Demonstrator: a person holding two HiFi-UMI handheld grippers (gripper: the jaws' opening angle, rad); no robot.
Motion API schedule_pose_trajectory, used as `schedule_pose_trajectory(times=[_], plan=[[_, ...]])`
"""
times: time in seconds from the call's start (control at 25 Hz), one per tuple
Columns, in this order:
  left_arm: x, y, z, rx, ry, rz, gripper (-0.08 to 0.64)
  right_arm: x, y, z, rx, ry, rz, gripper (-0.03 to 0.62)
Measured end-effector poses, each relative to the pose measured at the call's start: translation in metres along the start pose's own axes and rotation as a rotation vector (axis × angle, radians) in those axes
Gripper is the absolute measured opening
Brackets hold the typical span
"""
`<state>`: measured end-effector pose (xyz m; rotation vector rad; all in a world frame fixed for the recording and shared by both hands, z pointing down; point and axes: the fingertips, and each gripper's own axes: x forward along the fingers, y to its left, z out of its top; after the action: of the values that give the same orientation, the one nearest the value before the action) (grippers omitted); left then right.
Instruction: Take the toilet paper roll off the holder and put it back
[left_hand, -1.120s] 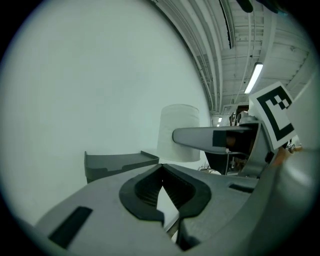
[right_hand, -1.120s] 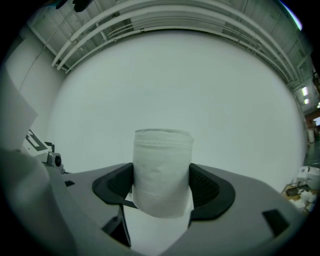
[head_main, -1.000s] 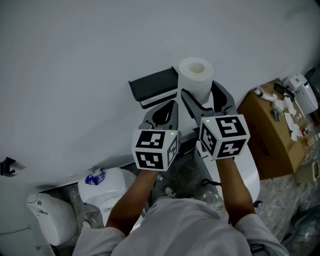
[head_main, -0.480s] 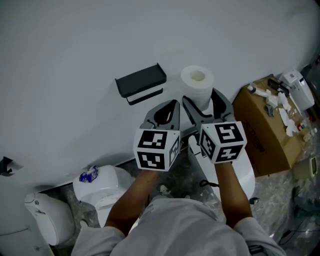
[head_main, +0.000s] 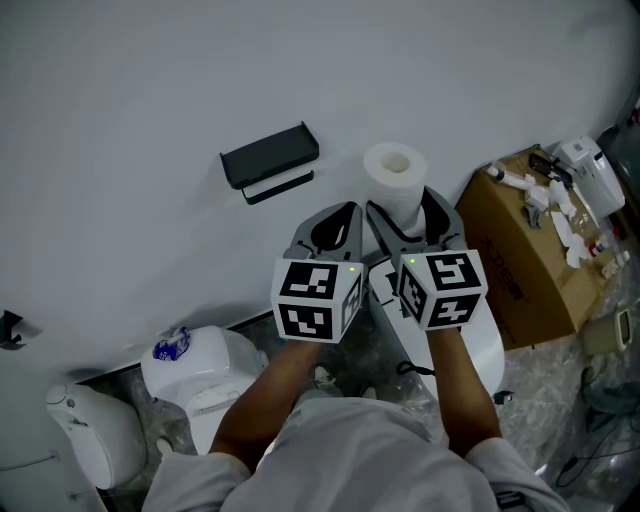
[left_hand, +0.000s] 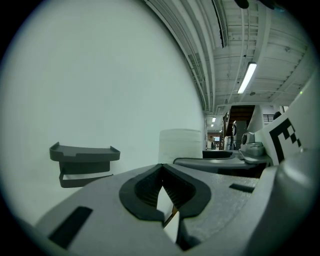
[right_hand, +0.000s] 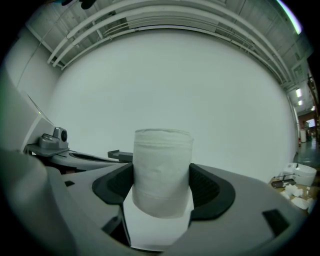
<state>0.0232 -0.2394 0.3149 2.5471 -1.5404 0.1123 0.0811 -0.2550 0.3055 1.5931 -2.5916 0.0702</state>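
Our right tongs (right_hand: 162, 186) are closed on the toilet paper roll (right_hand: 163, 170), one dark pad pressed against each side of its lower half, so the jaws stand only as far apart as the roll is wide. The roll stands upright in that grip, and in the head view we look down onto its open cardboard core (head_main: 393, 158). It is off the holder (head_main: 270, 160) and held clear in front of the pale wall (head_main: 140, 90), to the right of the holder and apart from it. The holder is a dark flat shelf fixed to the wall with a thin bar slung beneath it, and that bar is bare. Our left tongs (left_hand: 161, 168) hold nothing: the jaw tips meet, with only a narrow slit showing lower down between the pads. They sit just beside the right tongs, below and to the right of the holder and not touching it. The two marker cubes (head_main: 315, 300) ride side by side above our forearms. Further out, a brown cardboard box (head_main: 530, 260) with small white items on top stands at the right, and a white toilet (head_main: 205, 375) with a blue scrap on it stands low at the left against the wall.
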Motion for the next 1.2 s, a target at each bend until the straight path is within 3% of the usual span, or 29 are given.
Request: schedule_pose_trajectory(times=[1.2], plan=[[0.005,-0.004,0.0,0.009,0.009,0.009,0.005,-0.003,-0.006,0.003,0.004,-0.016,0.019,0.348]])
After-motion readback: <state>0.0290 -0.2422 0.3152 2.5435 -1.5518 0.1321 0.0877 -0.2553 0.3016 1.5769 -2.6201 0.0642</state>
